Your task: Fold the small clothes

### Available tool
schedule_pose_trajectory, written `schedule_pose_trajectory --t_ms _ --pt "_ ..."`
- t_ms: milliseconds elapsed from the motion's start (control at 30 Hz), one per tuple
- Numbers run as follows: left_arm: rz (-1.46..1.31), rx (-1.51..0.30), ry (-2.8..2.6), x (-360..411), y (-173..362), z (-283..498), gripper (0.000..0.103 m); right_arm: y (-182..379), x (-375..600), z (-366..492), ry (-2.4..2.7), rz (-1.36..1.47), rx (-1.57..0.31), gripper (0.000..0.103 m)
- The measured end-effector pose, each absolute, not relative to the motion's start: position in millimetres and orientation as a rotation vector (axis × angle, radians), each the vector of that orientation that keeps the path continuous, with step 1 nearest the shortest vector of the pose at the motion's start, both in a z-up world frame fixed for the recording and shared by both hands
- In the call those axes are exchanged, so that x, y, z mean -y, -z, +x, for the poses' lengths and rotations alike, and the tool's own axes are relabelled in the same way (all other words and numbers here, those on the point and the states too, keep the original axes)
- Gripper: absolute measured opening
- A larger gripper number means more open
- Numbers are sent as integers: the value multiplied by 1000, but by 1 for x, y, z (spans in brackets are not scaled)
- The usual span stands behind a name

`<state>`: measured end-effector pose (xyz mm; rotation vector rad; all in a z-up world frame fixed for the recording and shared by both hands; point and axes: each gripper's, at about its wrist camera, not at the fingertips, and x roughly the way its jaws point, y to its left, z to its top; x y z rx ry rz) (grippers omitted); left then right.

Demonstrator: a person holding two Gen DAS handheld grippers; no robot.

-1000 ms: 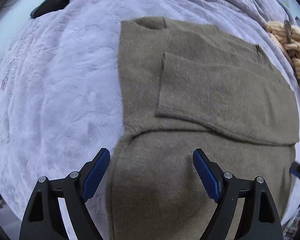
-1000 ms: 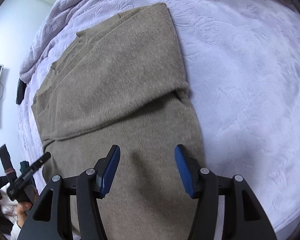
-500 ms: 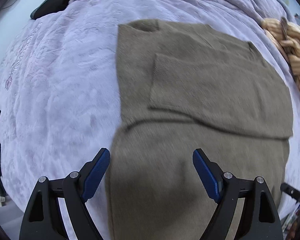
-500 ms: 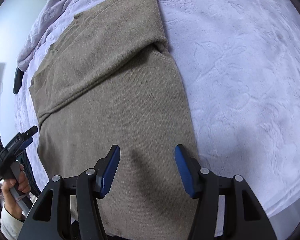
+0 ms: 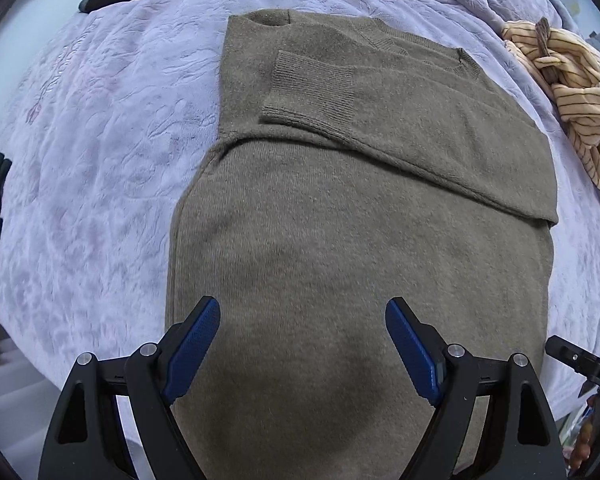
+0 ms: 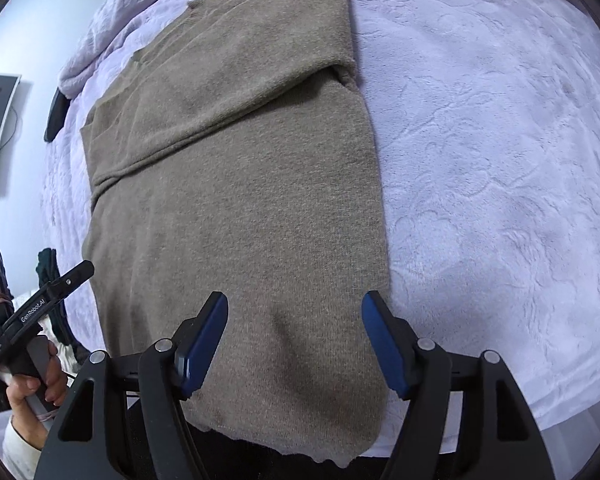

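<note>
The brown sweater [image 5: 360, 240] lay flat on the lavender bedspread [image 5: 100, 160], both sleeves already folded across its chest and its hem hanging just over the bed's near edge. Over the last second both cameras had pulled back toward that hem. The left hand-held gripper [image 5: 302, 344] hung wide and empty above the lower body; the right hand-held gripper [image 6: 294, 340] had just been opening, nothing between its jaws. Probably the hem gets lifted next. A striped garment [image 5: 568, 92] waited beside the collar.
</note>
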<state>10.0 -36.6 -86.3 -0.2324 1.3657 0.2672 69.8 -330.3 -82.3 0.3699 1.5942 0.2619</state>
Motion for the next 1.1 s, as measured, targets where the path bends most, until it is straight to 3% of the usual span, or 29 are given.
schedule_pose_trajectory --t_ms 400,800,1100 --pt "-219 -1372 -256 31 76 -31 86 77 309 50 -332 337 -1599 73" --pt "-292 -1415 -192 -4 104 -109 86 91 266 -18 -333 314 -1662 73" --pt "-300 -1469 -43 -5 138 -154 86 87 290 -56 -271 336 -1588 73"
